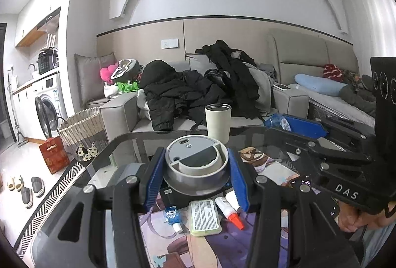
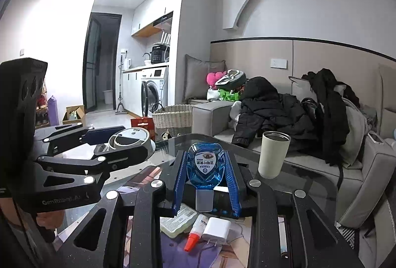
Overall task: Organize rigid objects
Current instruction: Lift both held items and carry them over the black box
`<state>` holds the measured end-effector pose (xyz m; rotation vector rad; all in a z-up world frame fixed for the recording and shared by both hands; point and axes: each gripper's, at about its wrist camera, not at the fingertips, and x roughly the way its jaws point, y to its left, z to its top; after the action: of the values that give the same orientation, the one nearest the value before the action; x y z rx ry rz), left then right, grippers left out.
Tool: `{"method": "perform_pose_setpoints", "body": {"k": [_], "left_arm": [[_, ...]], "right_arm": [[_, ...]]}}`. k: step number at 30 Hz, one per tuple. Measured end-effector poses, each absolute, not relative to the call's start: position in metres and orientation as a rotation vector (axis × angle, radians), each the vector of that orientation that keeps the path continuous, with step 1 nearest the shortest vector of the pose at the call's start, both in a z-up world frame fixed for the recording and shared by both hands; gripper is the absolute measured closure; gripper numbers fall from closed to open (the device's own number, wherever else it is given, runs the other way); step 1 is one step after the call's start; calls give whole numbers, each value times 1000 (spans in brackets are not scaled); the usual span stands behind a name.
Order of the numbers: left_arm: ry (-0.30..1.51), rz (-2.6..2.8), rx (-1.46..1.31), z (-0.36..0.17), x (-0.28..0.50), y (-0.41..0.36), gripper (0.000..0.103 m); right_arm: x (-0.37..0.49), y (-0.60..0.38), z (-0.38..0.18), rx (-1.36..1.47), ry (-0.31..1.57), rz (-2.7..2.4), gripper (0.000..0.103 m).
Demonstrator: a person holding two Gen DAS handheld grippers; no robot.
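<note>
My left gripper (image 1: pixel 196 165) is shut on a round grey device (image 1: pixel 195 164), held above the glass table (image 1: pixel 128 144); it also shows in the right wrist view (image 2: pixel 131 140). My right gripper (image 2: pixel 206 171) is shut on a blue eye-drop bottle (image 2: pixel 205 164), cap towards the camera; it also shows in the left wrist view (image 1: pixel 279 122). Below the grippers lie a white tube with a red cap (image 1: pixel 230 211), a pale green case (image 1: pixel 204 217), a small blue bottle (image 1: pixel 172 216) and a white charger (image 2: pixel 217 229).
A cream tumbler (image 1: pixel 217 123) stands at the table's far edge. A phone (image 1: pixel 303 182) lies at the right. Behind is a grey sofa (image 1: pixel 118 109) piled with dark clothes (image 1: pixel 198 87). A wicker basket (image 1: pixel 81 129), a red bag (image 1: pixel 53 154) and slippers (image 1: pixel 27 187) are on the floor.
</note>
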<state>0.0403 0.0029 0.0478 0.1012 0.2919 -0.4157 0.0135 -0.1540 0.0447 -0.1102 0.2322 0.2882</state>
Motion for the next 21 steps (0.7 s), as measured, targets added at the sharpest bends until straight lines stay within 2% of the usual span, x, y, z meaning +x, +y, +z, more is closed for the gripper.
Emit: {"method": "perform_pose_setpoints", "body": {"k": [14,21], "left_arm": [[180,-372,63,74,72,-6,54],[211,-337,11,72,116,-5,54]], "right_arm": [[44,-144,60,-98,170,242,72],[95,-147,59,-56,206,201,72]]}}
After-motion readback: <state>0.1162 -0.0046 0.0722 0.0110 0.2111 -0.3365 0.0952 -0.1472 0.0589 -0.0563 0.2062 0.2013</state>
